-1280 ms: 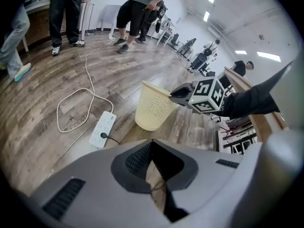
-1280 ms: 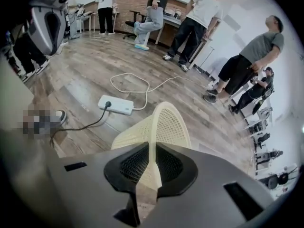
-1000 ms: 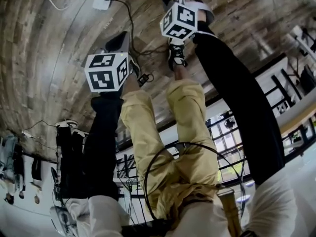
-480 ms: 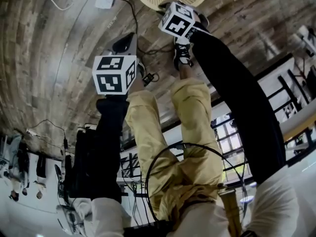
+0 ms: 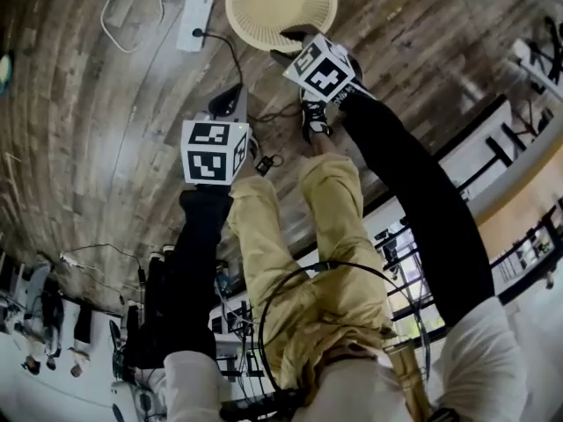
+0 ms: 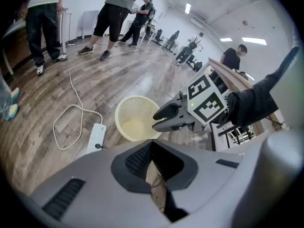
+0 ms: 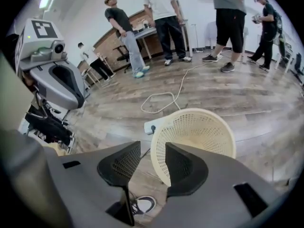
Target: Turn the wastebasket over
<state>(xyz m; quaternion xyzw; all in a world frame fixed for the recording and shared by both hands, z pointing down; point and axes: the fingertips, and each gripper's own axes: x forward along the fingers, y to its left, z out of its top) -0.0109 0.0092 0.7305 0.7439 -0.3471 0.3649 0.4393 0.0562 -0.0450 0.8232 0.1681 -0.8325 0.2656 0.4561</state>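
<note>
The cream mesh wastebasket [image 5: 281,9] stands on the wooden floor with its mouth up, and it also shows in both gripper views [image 6: 135,120] [image 7: 199,137]. My right gripper [image 5: 286,47] hovers at the basket's near rim. Its jaws have just been opening and now stand wide apart [image 7: 153,163]. The basket's wall shows past the gap, but neither pad presses on it. My left gripper [image 5: 230,104] hangs lower left of the basket, away from it. Its pads sit together [image 6: 151,148] with nothing in them.
A white power strip [image 5: 195,20] with a looped white cable [image 5: 132,3] lies left of the basket, and a black cable [image 5: 236,60] runs from it. My shoe [image 5: 315,112] stands just below the basket. Several people [image 6: 111,18] stand farther off, near desks.
The wastebasket now shows whole at the top of the head view. The right gripper's marker cube has rolled. The left gripper has shifted a little to the right and down in the picture.
</note>
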